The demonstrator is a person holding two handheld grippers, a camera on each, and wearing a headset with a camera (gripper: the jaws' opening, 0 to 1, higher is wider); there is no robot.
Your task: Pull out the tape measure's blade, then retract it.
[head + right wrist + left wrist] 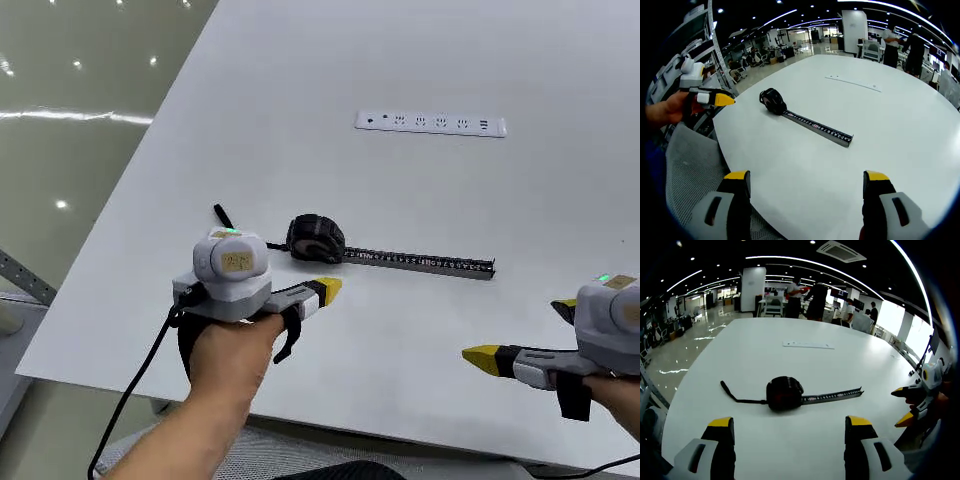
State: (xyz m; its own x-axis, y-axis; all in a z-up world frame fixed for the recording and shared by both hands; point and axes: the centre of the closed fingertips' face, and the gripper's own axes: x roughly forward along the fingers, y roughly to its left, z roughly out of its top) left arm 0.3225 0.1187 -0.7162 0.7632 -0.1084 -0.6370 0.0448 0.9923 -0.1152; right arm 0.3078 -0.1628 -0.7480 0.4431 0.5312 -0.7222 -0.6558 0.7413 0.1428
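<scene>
Flat on table [420, 60], black tape measure [316, 238], blade [420, 263] extended

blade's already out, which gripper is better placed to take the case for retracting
Left, probably. The left gripper is close to the tape measure's case, which sits centred between its open jaws in its own view. The right gripper, also open, is out toward the blade's tip, farther from the case.

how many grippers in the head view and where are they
2. The left gripper is low on the left, close in front of the tape measure; the right gripper is at the lower right, nearer the person than the blade tip. Both open.
</scene>
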